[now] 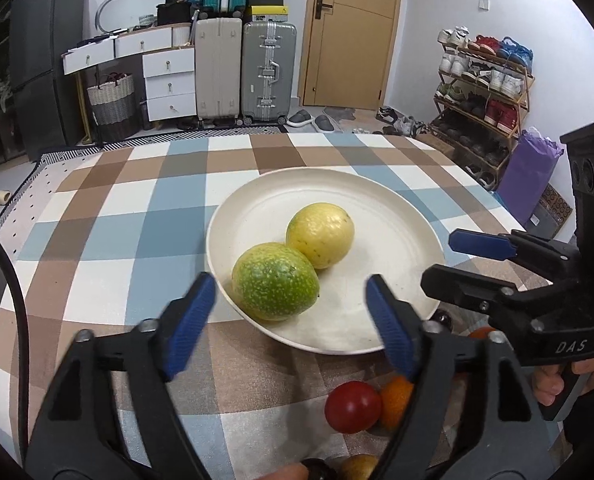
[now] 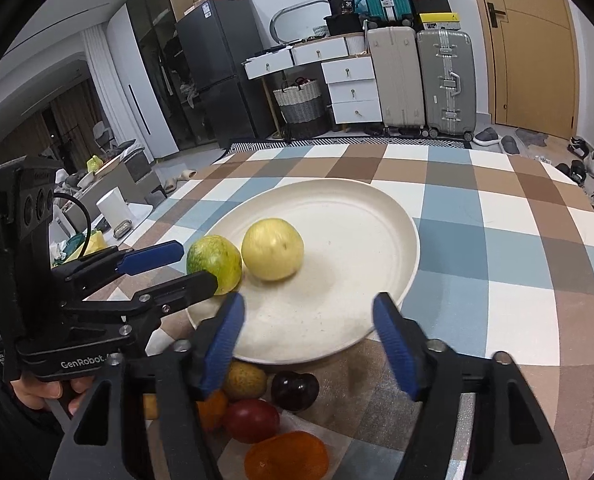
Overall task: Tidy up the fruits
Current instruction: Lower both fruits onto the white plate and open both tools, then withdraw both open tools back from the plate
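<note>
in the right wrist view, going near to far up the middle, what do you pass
orange fruit → red fruit → white plate → yellow fruit → checked tablecloth → suitcases against the back wall

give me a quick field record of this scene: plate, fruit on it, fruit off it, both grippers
plate: white plate on checked tablecloth
on plate: green fruit and yellow fruit, side by side
off plate: red fruit, dark fruit, orange fruit, others, on the cloth at the plate's near edge
left gripper: open, holds nothing
right gripper: open, holds nothing
</note>
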